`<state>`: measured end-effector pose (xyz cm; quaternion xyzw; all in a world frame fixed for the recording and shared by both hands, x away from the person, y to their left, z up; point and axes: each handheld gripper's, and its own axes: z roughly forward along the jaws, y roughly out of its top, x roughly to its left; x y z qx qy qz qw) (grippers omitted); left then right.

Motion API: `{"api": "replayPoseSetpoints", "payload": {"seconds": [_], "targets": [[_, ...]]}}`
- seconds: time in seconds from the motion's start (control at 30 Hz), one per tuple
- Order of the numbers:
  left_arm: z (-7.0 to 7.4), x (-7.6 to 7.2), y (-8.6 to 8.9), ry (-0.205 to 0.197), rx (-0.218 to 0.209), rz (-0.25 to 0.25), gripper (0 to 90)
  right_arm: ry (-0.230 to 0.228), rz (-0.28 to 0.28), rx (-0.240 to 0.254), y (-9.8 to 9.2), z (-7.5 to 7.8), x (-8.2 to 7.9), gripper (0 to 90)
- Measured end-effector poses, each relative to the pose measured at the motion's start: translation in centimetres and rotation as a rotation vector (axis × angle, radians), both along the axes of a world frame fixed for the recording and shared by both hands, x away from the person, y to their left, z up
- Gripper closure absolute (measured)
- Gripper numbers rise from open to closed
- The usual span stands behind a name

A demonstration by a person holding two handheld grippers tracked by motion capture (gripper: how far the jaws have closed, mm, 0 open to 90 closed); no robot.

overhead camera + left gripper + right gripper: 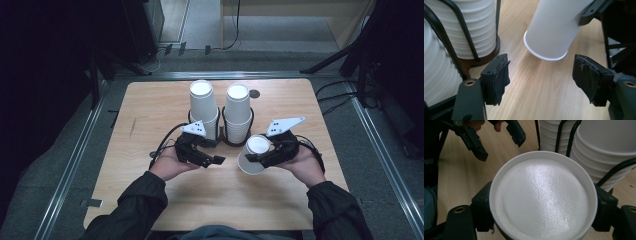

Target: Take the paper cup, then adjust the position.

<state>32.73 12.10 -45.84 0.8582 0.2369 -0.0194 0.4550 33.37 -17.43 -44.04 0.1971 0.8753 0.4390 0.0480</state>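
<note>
- While the right tool (256, 157) clamps an upside-down white paper cup (254, 154) by its sides, the cup hangs tilted just above the desk (150, 115), apparently to be set down rim-first.
- Left tool (212, 152) gapes empty nearby, beside the wire rack's cup stacks (220, 112), likely to assist.

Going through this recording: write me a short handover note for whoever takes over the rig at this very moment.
Right gripper: shut on one upside-down white paper cup, tilted, its rim just above the light wooden table.
Left gripper: open, nothing between the jaws, beside that cup.
Two tall stacks of white paper cups stand upside down in the black wire holder at the table's middle.
Done: one cup is out and held.
Left, probably: set the cup down, then pull more.
</note>
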Motion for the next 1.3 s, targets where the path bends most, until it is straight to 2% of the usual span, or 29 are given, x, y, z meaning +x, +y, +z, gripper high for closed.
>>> {"api": "replayPoseSetpoints", "payload": {"seconds": [0.13,0.3,0.47,0.6,0.67,0.87,0.97,1.3], "targets": [[-0.3,0.1,0.5,-0.001,-0.005,-0.002,24.9,0.007,0.010,-0.019,0.7,-0.6,-0.1,24.0],[-0.7,0.1,0.6,0.021,-0.018,-0.029,12.6,0.026,0.020,-0.026,0.9,-1.4,-0.1,24.0],[-1.1,0.2,0.2,0.031,0.019,-0.031,3.6,0.037,0.024,-0.013,1.0,-1.4,-0.1,23.9],[-1.5,0.3,-0.4,0.014,0.060,-0.045,0.3,0.040,0.032,-0.002,1.0,-1.2,-0.1,23.9],[-1.8,0.4,-0.6,0.022,0.064,-0.052,0.0,0.045,0.034,0.001,1.1,-1.1,-0.1,24.0],[-2.1,0.5,-1.1,-0.001,0.043,-0.049,0.0,0.049,0.043,0.020,1.4,-0.8,-0.1,23.9],[-2.3,0.4,-1.5,-0.012,0.062,-0.061,0.0,0.049,0.049,0.033,1.7,-0.6,-0.2,23.9],[-2.7,0.0,-2.8,0.006,0.054,-0.127,0.0,0.054,0.082,0.076,2.9,0.3,-0.6,24.0]]}}
